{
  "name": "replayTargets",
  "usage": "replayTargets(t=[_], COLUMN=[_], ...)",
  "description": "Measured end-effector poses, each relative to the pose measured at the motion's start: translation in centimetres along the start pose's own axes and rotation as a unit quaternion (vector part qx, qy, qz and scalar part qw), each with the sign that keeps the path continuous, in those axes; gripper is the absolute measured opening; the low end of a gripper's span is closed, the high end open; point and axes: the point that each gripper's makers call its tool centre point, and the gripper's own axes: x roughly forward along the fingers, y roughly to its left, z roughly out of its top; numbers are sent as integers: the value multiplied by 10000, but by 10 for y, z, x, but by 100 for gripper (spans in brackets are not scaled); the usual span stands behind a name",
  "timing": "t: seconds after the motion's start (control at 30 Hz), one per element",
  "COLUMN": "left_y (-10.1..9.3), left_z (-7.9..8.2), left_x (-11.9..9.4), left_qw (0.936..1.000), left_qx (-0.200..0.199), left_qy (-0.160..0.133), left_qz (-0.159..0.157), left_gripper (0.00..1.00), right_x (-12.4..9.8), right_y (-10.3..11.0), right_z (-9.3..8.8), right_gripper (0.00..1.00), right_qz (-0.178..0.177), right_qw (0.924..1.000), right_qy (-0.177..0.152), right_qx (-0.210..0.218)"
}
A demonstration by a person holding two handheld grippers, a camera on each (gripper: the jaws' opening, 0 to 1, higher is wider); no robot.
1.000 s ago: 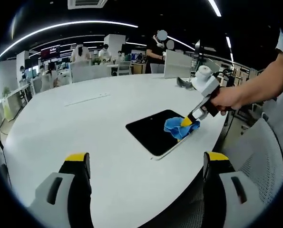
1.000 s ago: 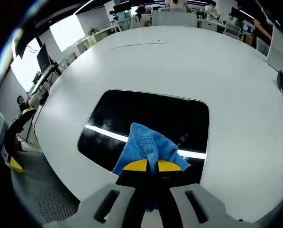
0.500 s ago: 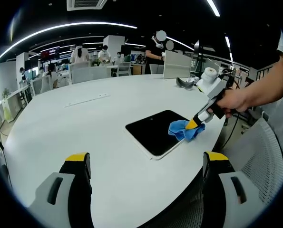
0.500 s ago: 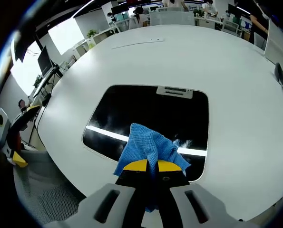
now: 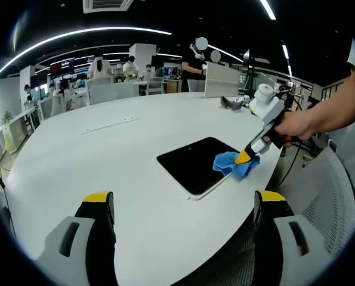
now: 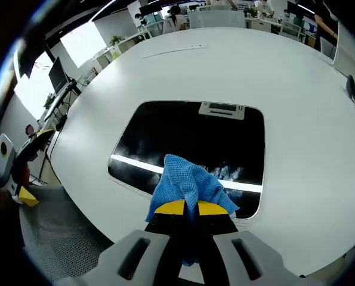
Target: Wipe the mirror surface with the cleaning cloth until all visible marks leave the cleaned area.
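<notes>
My right gripper [image 6: 188,208] clamps the cloth [image 6: 189,184] at the mirror [image 6: 183,143] edge; overshooting could leave smears uncleaned.

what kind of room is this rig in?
Most likely an open-plan office: a big white table in front, rows of desks with monitors behind, people working there, and strip lights on a dark ceiling.

Blue waffle-weave cloth [image 6: 189,186] — black mirror [image 6: 183,143] — white table [image 6: 296,125], yellow-tipped claw [image 6: 186,208].

Open-plan office: desks [image 5: 43,107], monitors [image 6: 52,72], ceiling light strips [image 5: 76,33].
</notes>
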Motion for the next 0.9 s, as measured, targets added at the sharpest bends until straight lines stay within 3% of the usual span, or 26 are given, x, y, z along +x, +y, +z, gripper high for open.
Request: replayTargets(t=[0.9], left_y=[-2], left_z=[0], left_x=[0], left_qw=[10000], left_qx=[-7], left_qy=[7], left_qz=[-29], left_gripper=[96], right_x=[-13], right_y=[-35], right_z=[-9], right_gripper=[0], right_qz=[-142], right_qw=[9997], right_qy=[-4], right_qx=[189])
